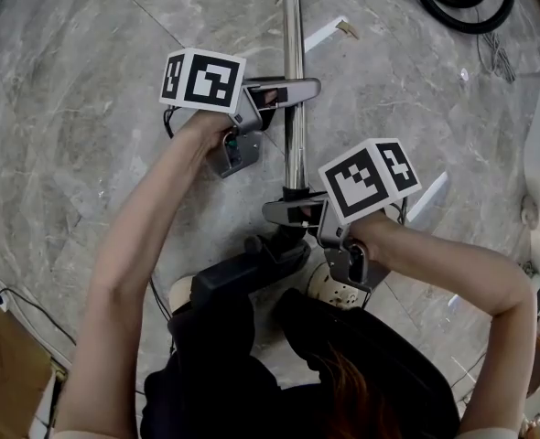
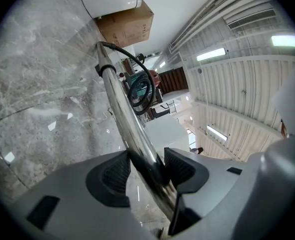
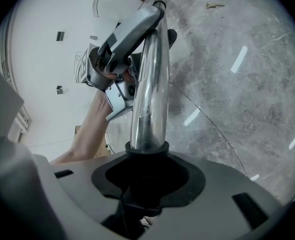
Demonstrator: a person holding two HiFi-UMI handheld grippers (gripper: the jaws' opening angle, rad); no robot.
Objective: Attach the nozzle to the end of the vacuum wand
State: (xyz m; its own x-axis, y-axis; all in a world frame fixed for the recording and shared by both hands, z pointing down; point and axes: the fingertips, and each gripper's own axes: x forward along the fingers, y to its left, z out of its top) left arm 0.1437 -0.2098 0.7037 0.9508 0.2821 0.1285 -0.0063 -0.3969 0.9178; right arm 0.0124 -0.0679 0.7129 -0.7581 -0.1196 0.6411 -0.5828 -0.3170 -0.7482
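The left gripper (image 1: 297, 91) is clamped on the wand (image 1: 293, 35) mid-tube, steadying it. The right gripper (image 1: 288, 211) grips the nozzle (image 1: 252, 273) by its black collar (at the wand's lower end), probably to seat the joint.

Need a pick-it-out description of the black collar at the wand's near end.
On the grey marble floor, a chrome wand runs up the middle of the head view. Follow it down past the left claw to the right claw: the black collar clamped there is the matte ring where the shiny tube ends.
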